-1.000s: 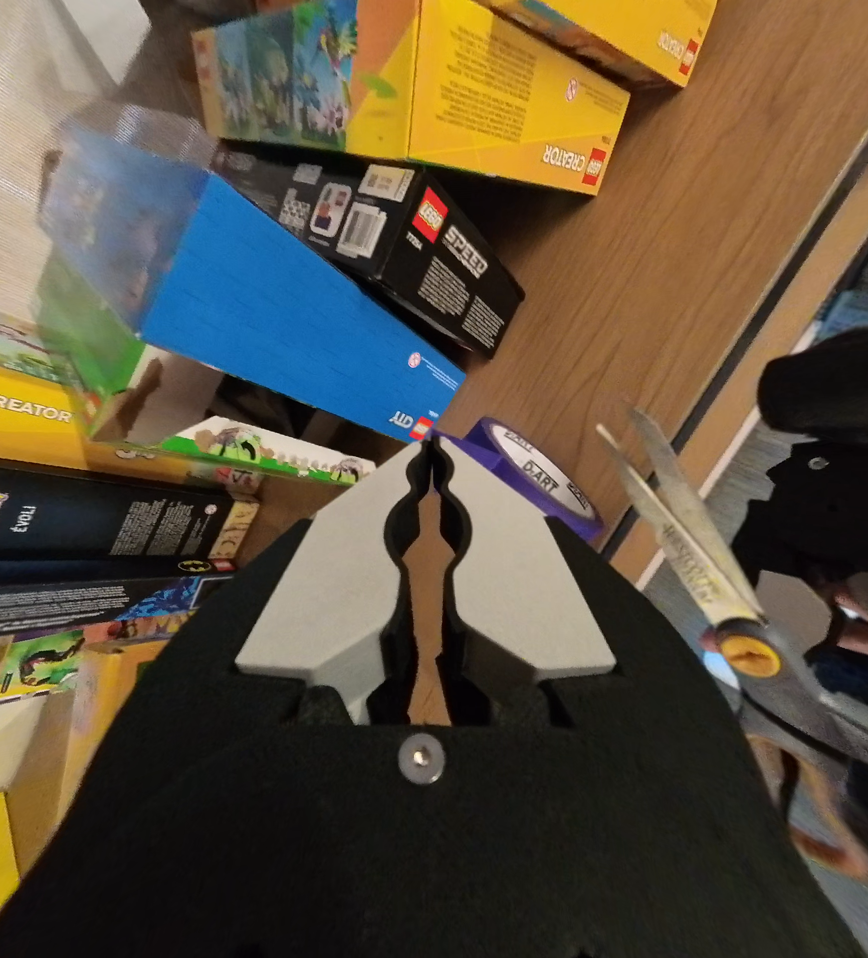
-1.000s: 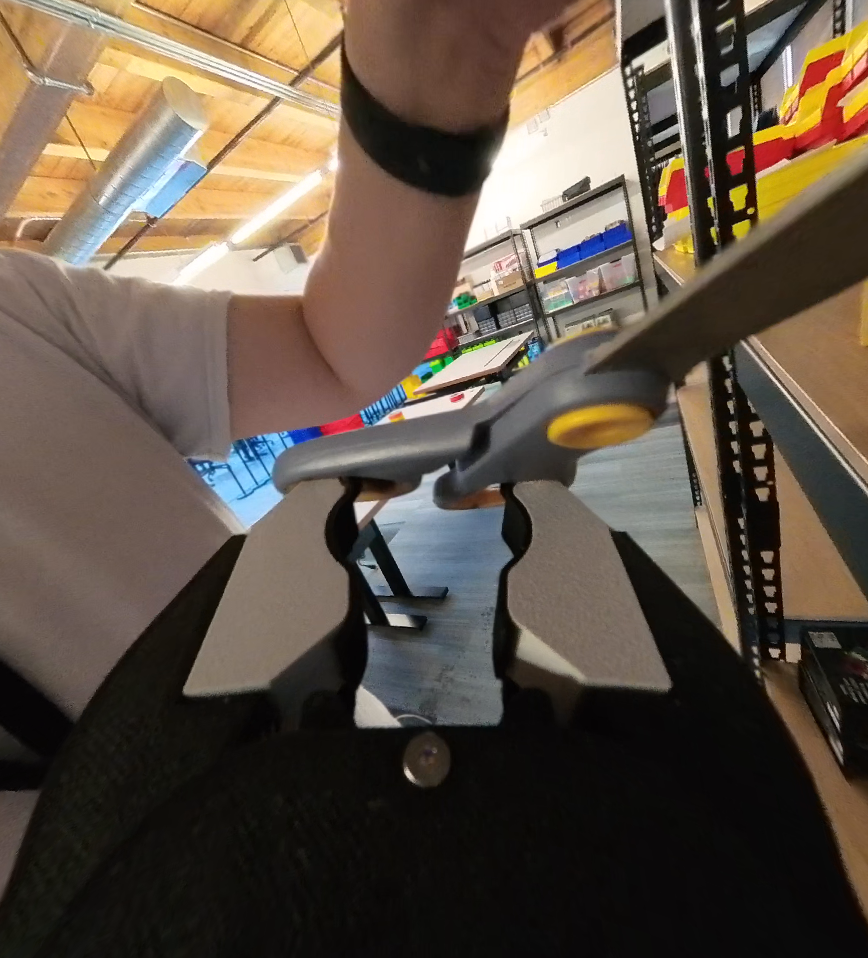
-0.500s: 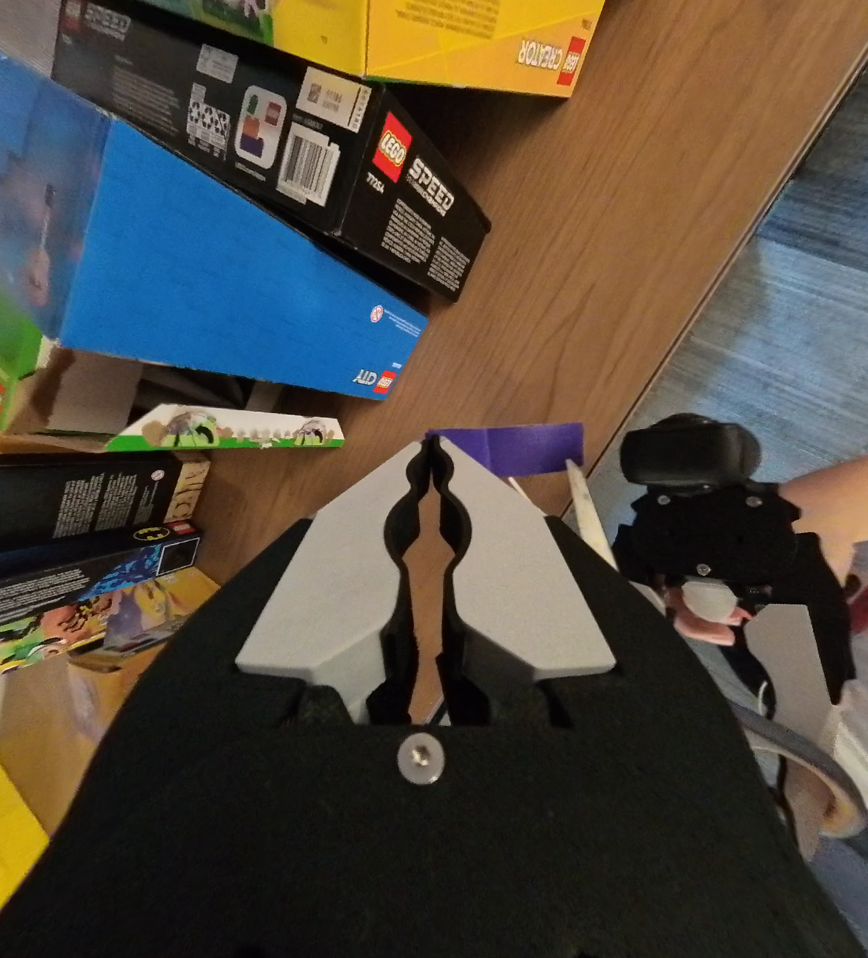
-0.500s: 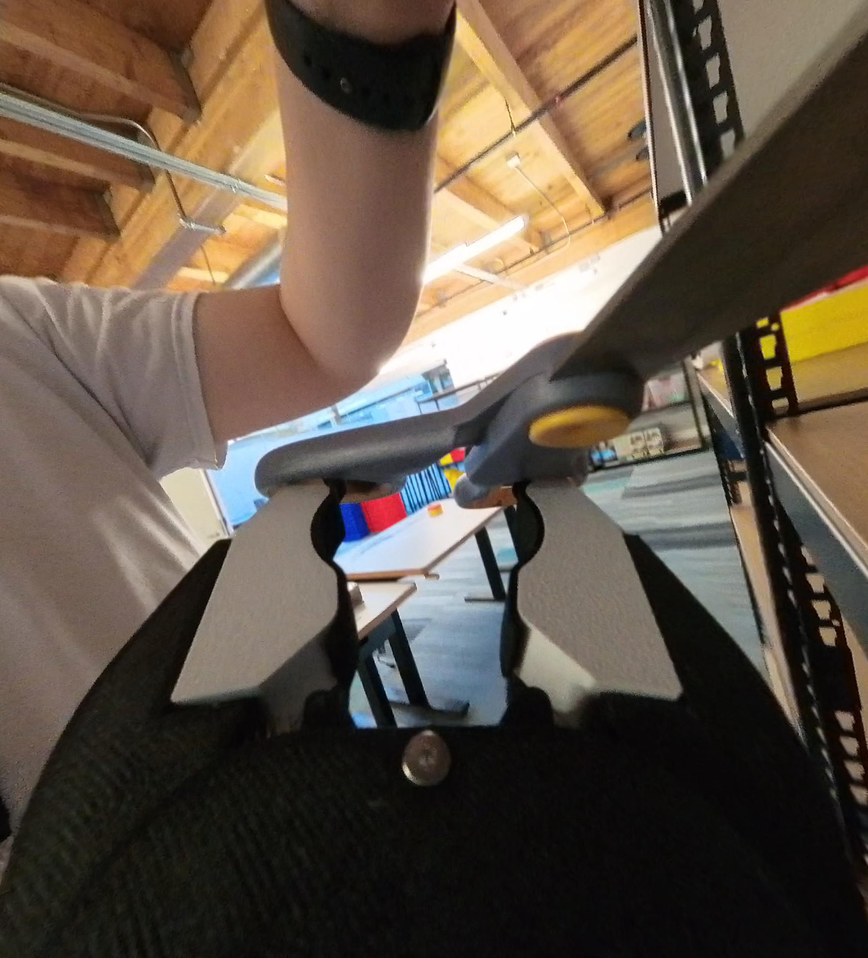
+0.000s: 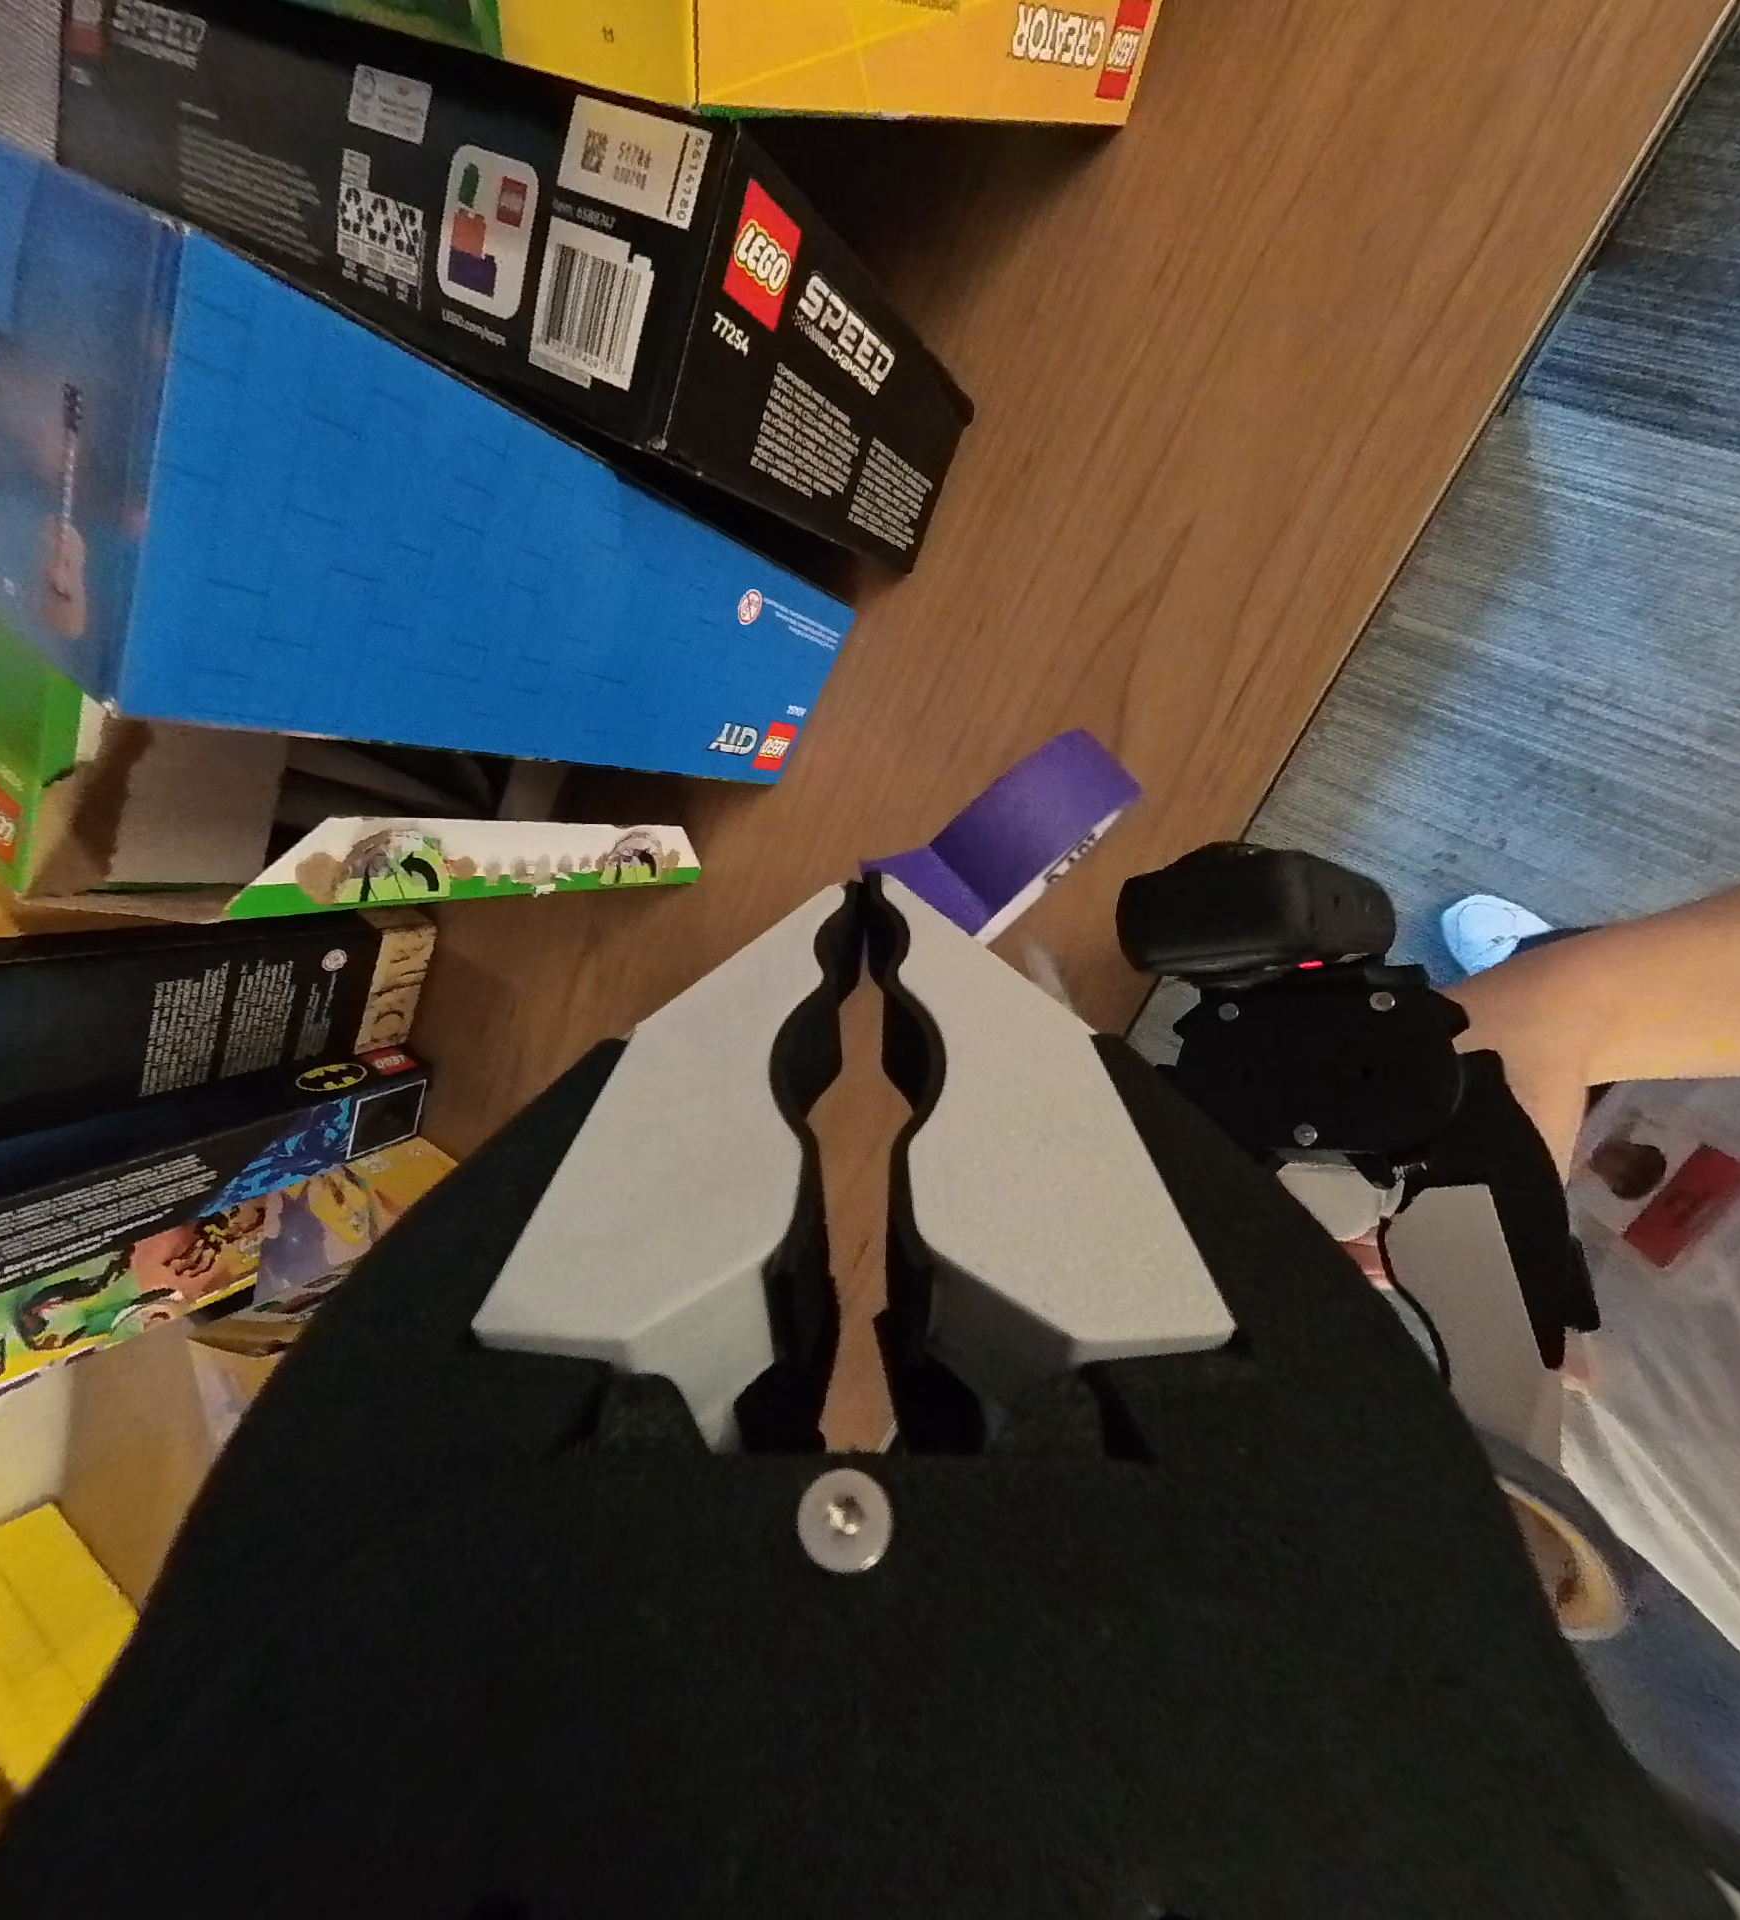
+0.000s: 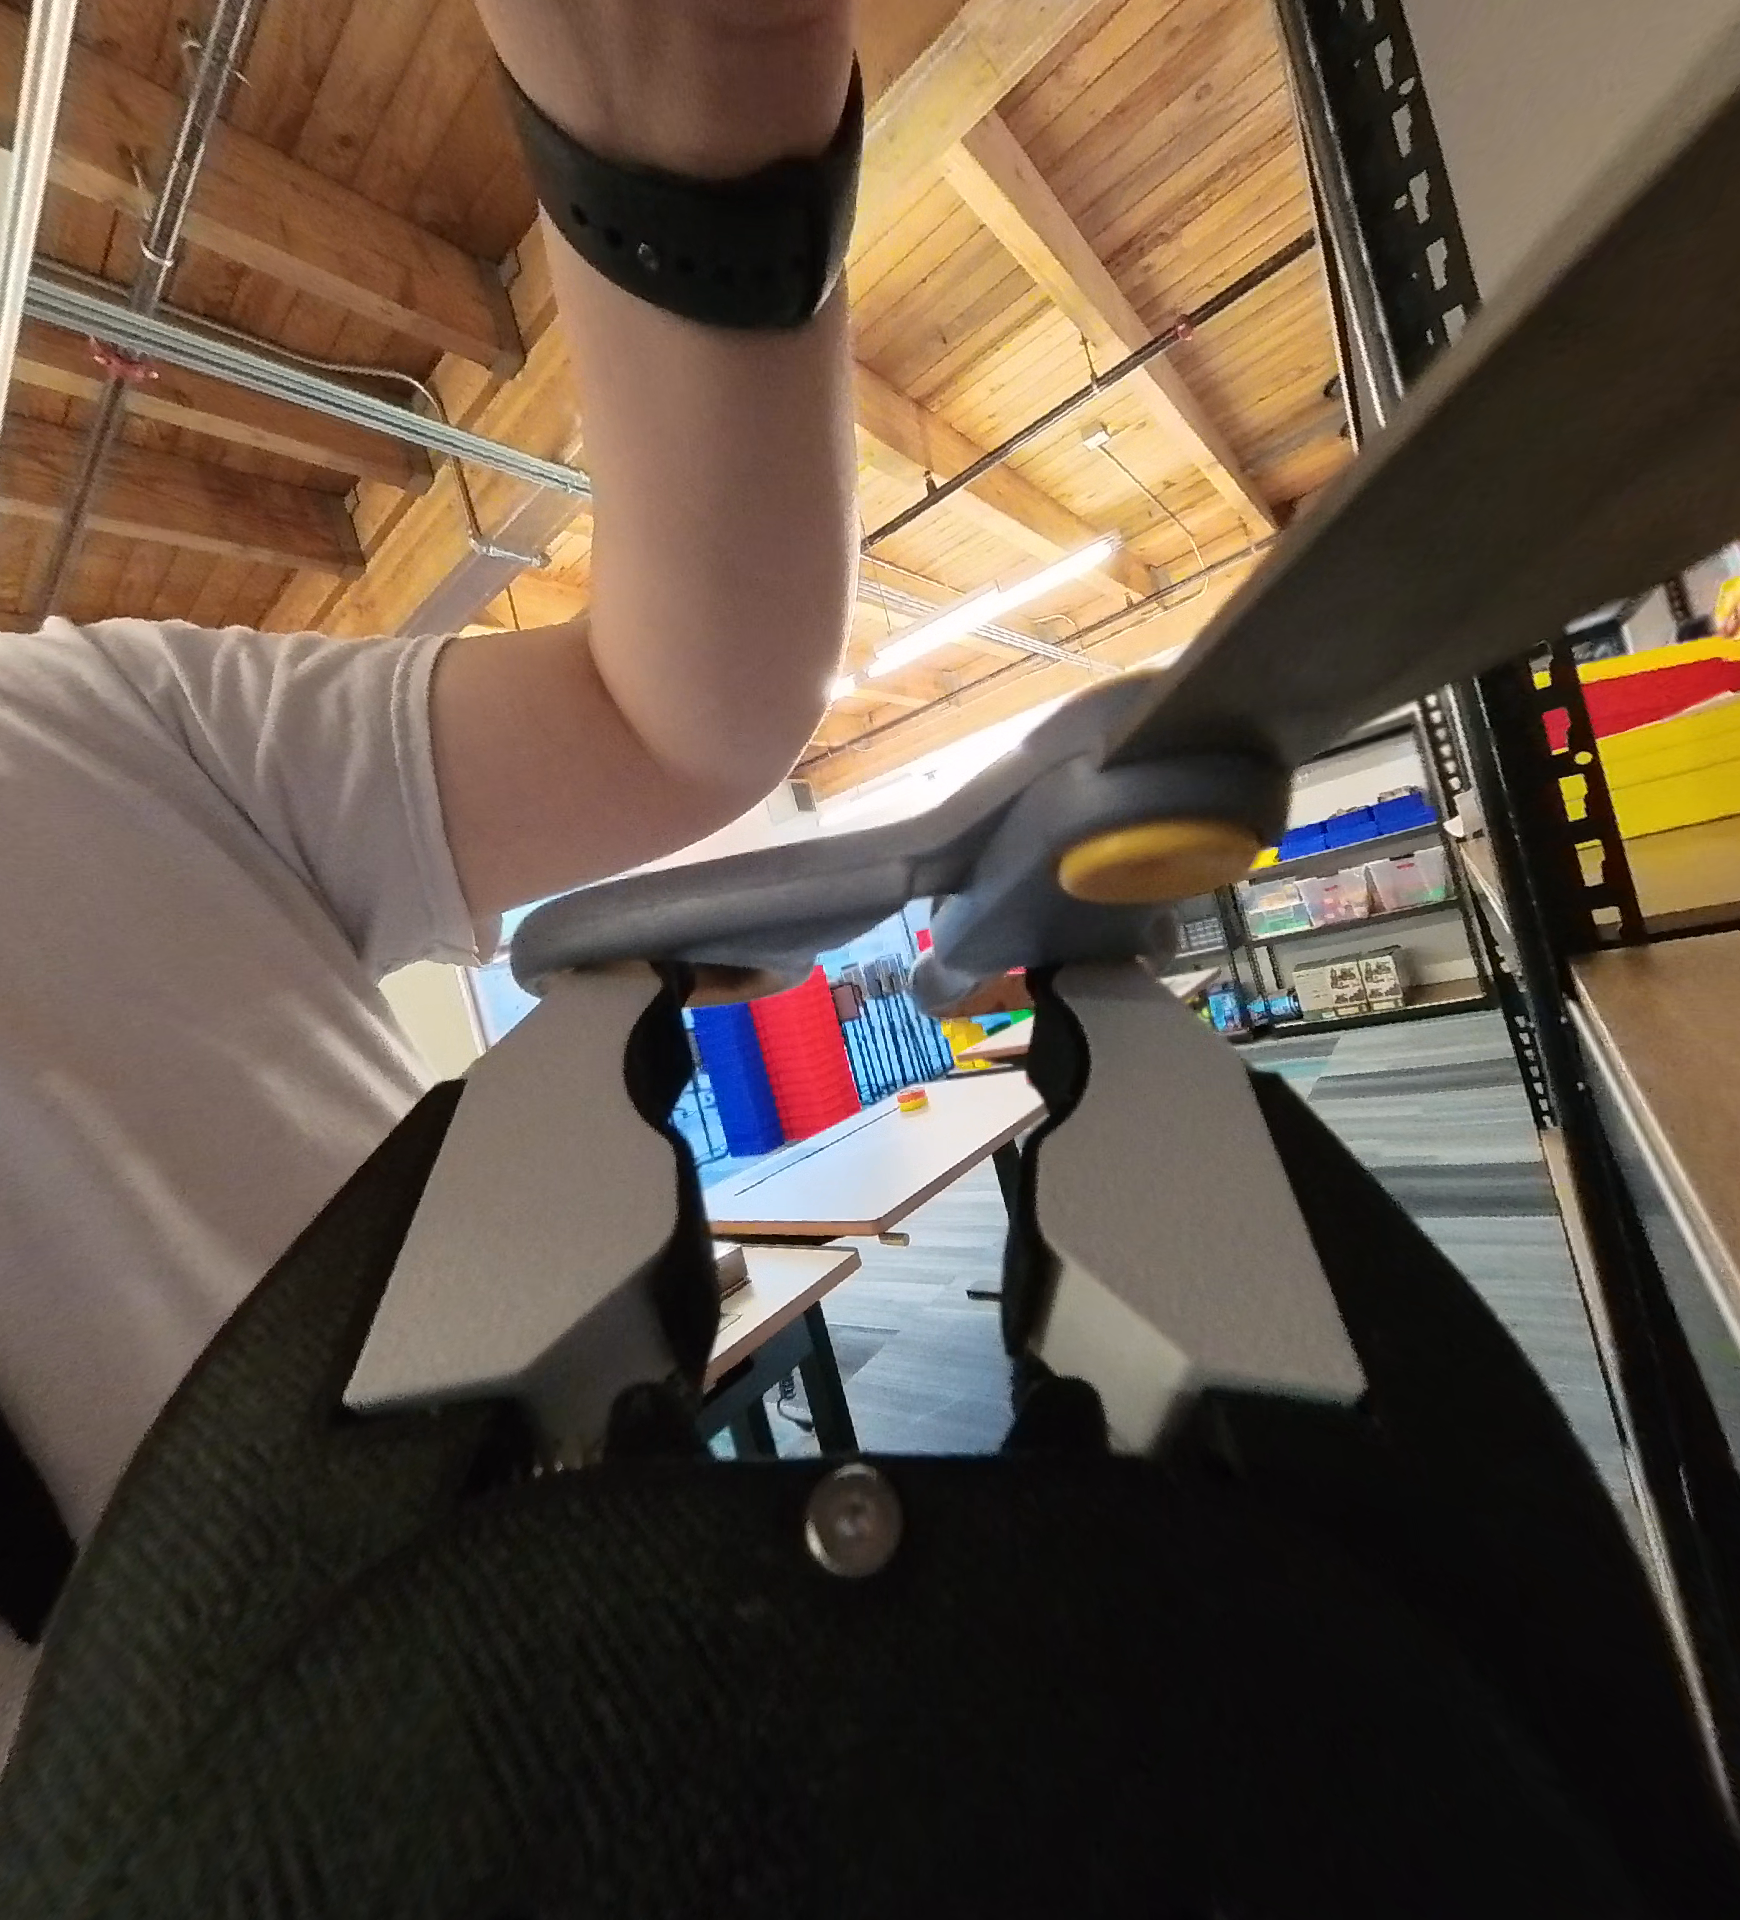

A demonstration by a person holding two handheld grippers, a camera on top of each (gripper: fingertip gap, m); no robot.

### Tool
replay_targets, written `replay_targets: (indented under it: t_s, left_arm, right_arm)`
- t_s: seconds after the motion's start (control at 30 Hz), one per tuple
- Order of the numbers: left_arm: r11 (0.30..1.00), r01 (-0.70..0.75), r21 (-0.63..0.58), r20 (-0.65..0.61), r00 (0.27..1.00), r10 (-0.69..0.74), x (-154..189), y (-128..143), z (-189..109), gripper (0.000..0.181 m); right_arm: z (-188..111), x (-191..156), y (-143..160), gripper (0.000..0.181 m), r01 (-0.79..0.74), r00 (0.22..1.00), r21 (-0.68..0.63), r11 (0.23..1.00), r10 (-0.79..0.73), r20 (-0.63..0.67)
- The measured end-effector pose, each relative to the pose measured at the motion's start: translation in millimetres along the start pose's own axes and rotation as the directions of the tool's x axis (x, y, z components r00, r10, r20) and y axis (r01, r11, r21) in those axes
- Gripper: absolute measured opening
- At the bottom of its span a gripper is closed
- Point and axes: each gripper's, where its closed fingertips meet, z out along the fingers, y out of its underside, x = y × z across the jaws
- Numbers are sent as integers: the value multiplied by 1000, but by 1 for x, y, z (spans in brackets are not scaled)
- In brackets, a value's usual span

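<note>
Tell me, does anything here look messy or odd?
The toy boxes lie askew: the blue box rests tilted on others, and one green-edged box gapes open. The left gripper pinches purple tape.

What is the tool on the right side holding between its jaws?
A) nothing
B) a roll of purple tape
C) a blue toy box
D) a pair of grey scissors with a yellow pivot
D: in the right wrist view the right gripper has both jaws pressed against the handles of the scissors, whose blade runs up to the right.
</note>
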Motion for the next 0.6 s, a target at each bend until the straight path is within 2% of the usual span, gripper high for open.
replay_targets:
  t_s: [0.3, 0.6]
  left_arm:
    - [1000, -30, 10, 0, 1000, 30, -1, 7, 2, 0]
    - [997, -70, 30, 15, 997, 69, 2, 7, -5, 0]
  right_arm:
    - [-4, 8, -8, 63, -5, 1000, 14, 1000, 5, -11]
    - [-3, 10, -3, 61, -27, 999, -40, 999, 26, -37]
